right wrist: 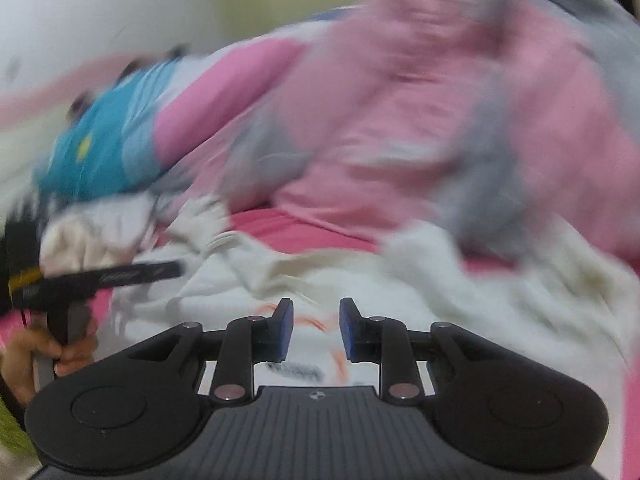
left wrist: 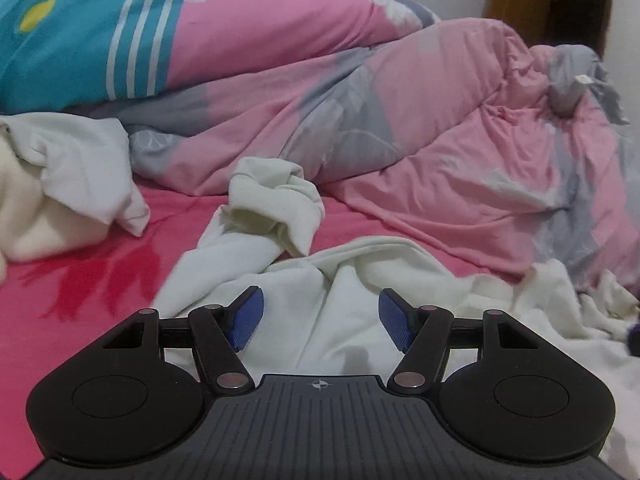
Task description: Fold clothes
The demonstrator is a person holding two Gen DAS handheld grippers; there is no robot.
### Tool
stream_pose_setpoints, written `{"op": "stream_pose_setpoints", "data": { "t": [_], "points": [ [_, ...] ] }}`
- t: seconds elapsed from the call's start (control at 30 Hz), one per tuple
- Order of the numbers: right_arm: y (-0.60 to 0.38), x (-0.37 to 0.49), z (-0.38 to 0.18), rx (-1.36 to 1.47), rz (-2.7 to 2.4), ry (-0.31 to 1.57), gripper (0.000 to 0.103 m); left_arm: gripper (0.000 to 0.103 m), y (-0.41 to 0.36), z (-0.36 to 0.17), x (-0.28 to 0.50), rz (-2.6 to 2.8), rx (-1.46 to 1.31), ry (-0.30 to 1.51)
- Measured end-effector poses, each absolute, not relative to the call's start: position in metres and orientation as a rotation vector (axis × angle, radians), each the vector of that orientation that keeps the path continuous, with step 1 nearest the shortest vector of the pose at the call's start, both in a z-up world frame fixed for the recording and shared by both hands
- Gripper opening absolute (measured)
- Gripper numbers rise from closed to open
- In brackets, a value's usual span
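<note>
**White garment crumpled on the bed, both grippers empty**

The left gripper [left wrist: 321, 317] hovers with jaws wide apart over a rumpled white cotton garment [left wrist: 340, 300] lying on the pink bed sheet [left wrist: 100, 272], below a pink-and-grey quilt [left wrist: 400, 120]. The right gripper [right wrist: 316, 330], jaws narrowly parted, grips nothing above the printed white cloth.

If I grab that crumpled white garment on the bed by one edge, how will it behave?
The white garment will probably drape and sag rather than hold shape: it lies in soft folds. A twisted sleeve-like part may trail behind. It looks light, so it should lift easily off the pink sheet.
</note>
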State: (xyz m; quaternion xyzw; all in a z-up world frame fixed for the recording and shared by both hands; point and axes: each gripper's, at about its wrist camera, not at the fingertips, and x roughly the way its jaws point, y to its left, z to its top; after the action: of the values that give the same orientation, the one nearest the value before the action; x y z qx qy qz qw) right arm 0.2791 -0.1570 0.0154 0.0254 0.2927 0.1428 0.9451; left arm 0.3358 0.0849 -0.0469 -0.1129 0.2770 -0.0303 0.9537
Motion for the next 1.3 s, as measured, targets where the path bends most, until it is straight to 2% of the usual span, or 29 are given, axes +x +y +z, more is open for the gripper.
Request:
{"op": "stream_pose_setpoints", "data": {
  "t": [0.07,0.2,0.27,0.43,0.5,0.57,0.7,0.77,1.03,1.3],
  "points": [
    [-0.132,0.294,0.008,-0.079,0.332,0.563,0.045,0.064,0.082,-0.055,0.343,-0.041,-0.217,0.546],
    [-0.091,0.338,-0.012,-0.266,0.393,0.538,0.054,0.064,0.08,-0.069,0.342,-0.032,-0.148,0.525],
    [-0.077,0.354,-0.023,-0.335,0.41,0.541,0.067,0.064,0.082,-0.07,0.34,-0.045,-0.143,0.512],
    [-0.059,0.374,-0.043,-0.483,0.42,0.555,0.068,0.064,0.091,-0.071,0.339,-0.077,-0.187,0.494],
    [-0.054,0.379,-0.049,-0.538,0.415,0.563,0.063,0.064,0.094,-0.071,0.34,-0.083,-0.202,0.492],
    [-0.054,0.384,-0.049,-0.552,0.411,0.573,0.045,0.064,0.095,-0.071,0.34,-0.082,-0.204,0.484],
    [-0.059,0.394,-0.04,-0.524,0.41,0.596,0.033,0.064,0.095,-0.072,0.34,-0.082,-0.203,0.487],
    [-0.059,0.4,-0.038,-0.537,0.413,0.622,0.024,0.064,0.095,-0.073,0.341,-0.081,-0.201,0.489],
    [-0.074,0.42,-0.018,-0.419,0.436,0.648,0.014,0.064,0.097,-0.075,0.343,-0.074,-0.21,0.488],
    [-0.058,0.434,-0.032,-0.495,0.344,0.537,0.008,0.064,0.106,-0.074,0.343,-0.005,-0.239,0.456]
  ]
}}
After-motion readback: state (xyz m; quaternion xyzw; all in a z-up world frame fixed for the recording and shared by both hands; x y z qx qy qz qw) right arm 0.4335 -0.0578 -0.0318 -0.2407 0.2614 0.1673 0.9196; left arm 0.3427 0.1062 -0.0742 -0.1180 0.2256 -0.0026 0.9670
